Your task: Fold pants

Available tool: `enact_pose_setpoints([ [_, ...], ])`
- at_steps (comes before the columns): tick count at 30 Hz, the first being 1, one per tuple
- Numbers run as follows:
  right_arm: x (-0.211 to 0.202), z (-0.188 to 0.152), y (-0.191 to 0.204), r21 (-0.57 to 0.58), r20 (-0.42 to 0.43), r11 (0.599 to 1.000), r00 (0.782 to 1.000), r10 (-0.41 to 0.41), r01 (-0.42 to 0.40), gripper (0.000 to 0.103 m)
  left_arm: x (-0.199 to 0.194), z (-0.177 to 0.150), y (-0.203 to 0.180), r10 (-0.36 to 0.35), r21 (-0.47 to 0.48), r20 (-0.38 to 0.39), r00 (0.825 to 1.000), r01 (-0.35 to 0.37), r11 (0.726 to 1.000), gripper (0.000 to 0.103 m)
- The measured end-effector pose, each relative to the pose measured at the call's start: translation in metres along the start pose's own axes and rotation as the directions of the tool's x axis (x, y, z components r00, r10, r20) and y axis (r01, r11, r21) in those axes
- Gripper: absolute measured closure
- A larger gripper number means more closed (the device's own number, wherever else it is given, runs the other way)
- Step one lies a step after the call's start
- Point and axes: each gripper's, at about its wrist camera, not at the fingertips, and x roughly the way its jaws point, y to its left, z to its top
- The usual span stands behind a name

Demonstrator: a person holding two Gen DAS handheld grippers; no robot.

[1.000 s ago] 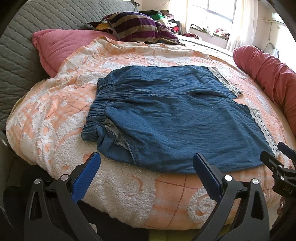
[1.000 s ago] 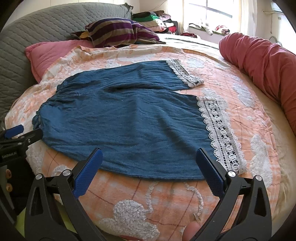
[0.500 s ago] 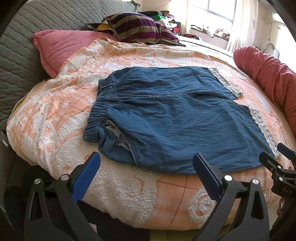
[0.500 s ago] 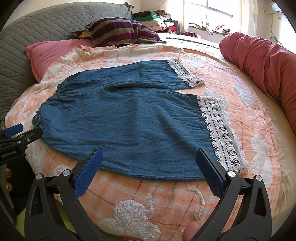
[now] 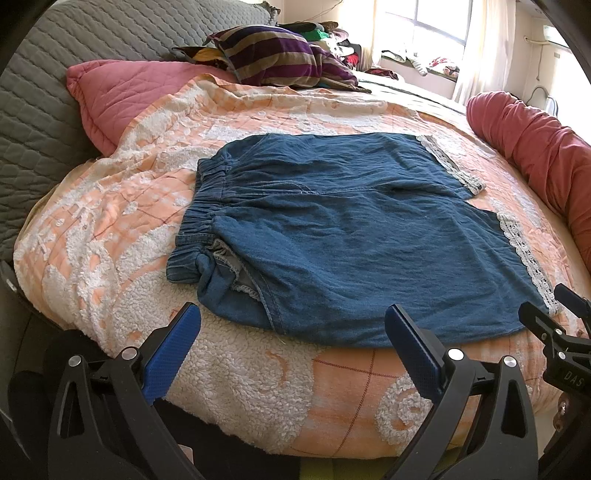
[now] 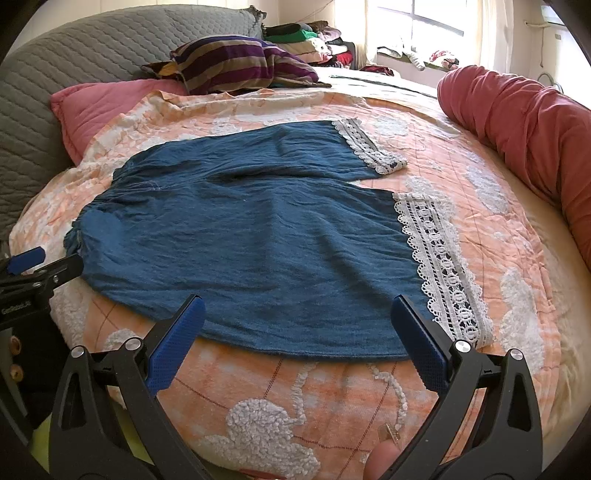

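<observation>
Hovering wide open, both claws point(image 5: 291, 347) point(image 6: 295, 332) face flat pants point(image 5: 354, 236).

Pants point(image 5: 351, 236) flat on blanket point(image 5: 110, 236) (pillows point(image 5: 122, 96) behind).

- A bed point(image 5: 110, 236) fills most of both views, covered by an orange-and-white fleecy blanket point(image 6: 332, 398) with raised white patterns.
- A grey quilted headboard point(image 5: 37, 96) curves along the upper left of the frame.
- A pink pillow point(image 5: 122, 96) leans against it, upper left.
- A purple-and-tan striped cushion point(image 6: 236, 62) lies at top centre, behind the blanket.
- A stack of folded clothes point(image 6: 314, 42) sits further back, near the top.
- A long red bolster point(image 6: 524, 122) runs down the right edge.
- A window point(image 5: 439, 18) at upper right lets in bright daylight, with a pale curtain point(image 5: 487, 48) beside it and small items on the sill.
</observation>
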Motion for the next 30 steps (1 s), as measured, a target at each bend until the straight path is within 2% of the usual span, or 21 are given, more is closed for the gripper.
enact_pose_setpoints([
  [14, 0.006, 0.007, 0.006, -0.018, 0.0, 1.0, 1.0, 0.007, -0.007, 0.008, 0.0, -0.006, -0.004, 0.004, 0.001, -0.004, 1.0, -0.004, 1.0, 0.004],
  [19, 0.013, 0.014, 0.016, -0.035, -0.004, 0.999, 1.0, 0.024, -0.025, 0.008, 0.011, 0.002, 0.007, 0.008, -0.022, -0.01, 1.0, -0.008, 1.0, 0.004],
  [30, 0.047, 0.068, 0.051, -0.136, -0.004, 0.987, 0.996, 0.091, -0.09, 0.008, 0.04, 0.043, 0.054, 0.059, -0.103, -0.019, 0.998, -0.061, 0.993, 0.004],
])
